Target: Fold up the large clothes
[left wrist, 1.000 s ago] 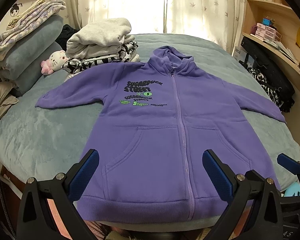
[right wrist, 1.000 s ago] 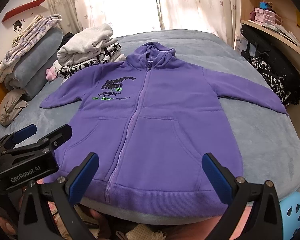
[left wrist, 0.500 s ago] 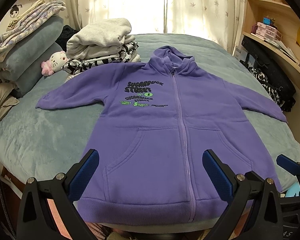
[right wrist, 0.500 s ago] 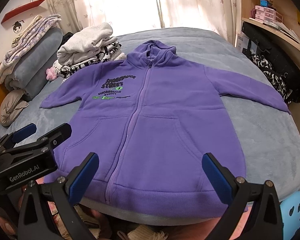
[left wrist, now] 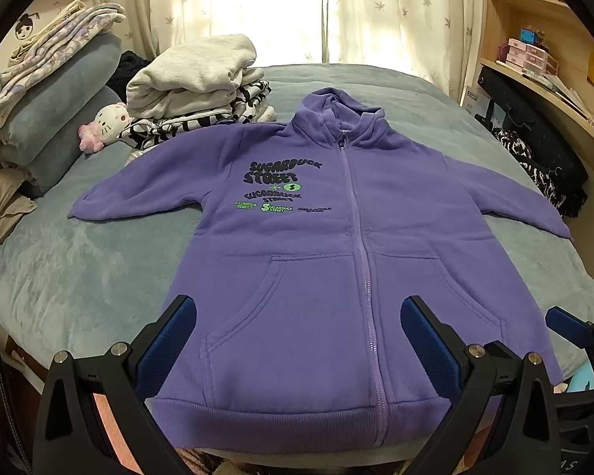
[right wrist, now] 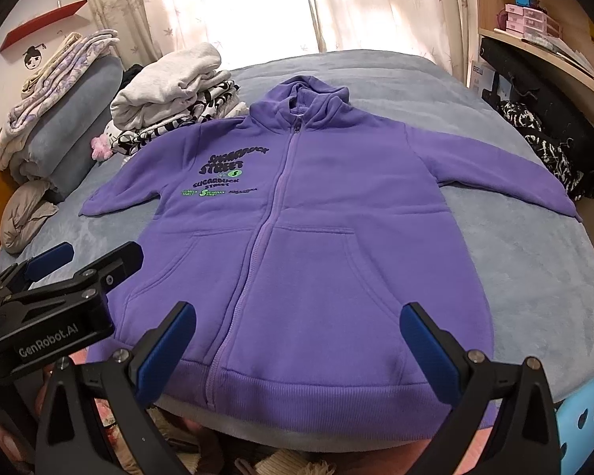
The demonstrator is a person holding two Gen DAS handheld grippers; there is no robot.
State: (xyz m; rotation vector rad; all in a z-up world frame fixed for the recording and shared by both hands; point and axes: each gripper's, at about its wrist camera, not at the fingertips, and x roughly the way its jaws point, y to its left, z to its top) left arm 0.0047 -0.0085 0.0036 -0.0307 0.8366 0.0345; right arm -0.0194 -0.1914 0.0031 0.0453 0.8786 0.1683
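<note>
A purple zip hoodie lies flat and face up on the grey-blue bed, zipped, both sleeves spread out, hood pointing to the window. Its ribbed hem lies along the near bed edge. My left gripper hovers open above the hem, left of the zipper's lower end, with nothing between its blue pads. My right gripper is open too, over the hem to the right of the zipper, and holds nothing. The left gripper's body shows at the left in the right wrist view.
Folded clothes are stacked at the bed's far left, beside a plush toy and piled blankets. Black bags and clothing lie along the right under wooden shelves. A blue stool stands near right.
Both cameras have drifted slightly; the hoodie sits a little lower and nearer in both views. The hoodie itself has not moved and both grippers stay open.
</note>
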